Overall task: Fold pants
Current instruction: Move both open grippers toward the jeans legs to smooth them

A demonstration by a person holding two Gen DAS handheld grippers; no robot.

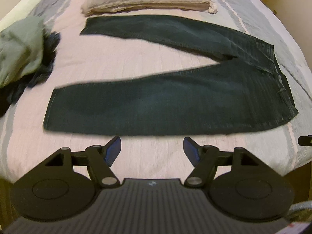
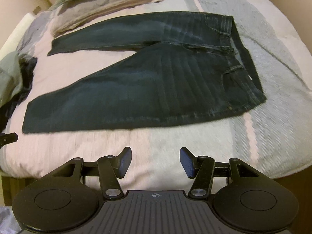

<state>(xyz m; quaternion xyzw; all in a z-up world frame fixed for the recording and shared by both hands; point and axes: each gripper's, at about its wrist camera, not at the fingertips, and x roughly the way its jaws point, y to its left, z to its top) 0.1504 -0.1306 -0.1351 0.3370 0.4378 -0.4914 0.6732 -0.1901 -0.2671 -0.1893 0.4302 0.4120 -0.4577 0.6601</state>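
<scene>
Left wrist view: dark jeans [image 1: 175,105] flat on bed [image 1: 136,62], legs splayed. Denim looks heavy, limp; pinch near-edge hem and waistband. Left tool [image 1: 152,152] and right tool [image 2: 155,161] wide, empty.

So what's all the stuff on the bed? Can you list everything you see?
jeans: one pair, dark blue-green, spread flat in the middle of the bed, legs apart in a V, waistband at the right
folded pants stack: one pile, tan and brown with something green on top, behind the jeans
loose clothes heap: one heap, pale green over black, at the left edge of the bed
bedspread: one, pink with grey stripes, under everything
pillow: one, cream, far left corner
left tool: one, black with blue pads, open and empty, just in front of the jeans' near leg
right tool: one, black with blue pads, open and empty, in front of the jeans' near leg
</scene>
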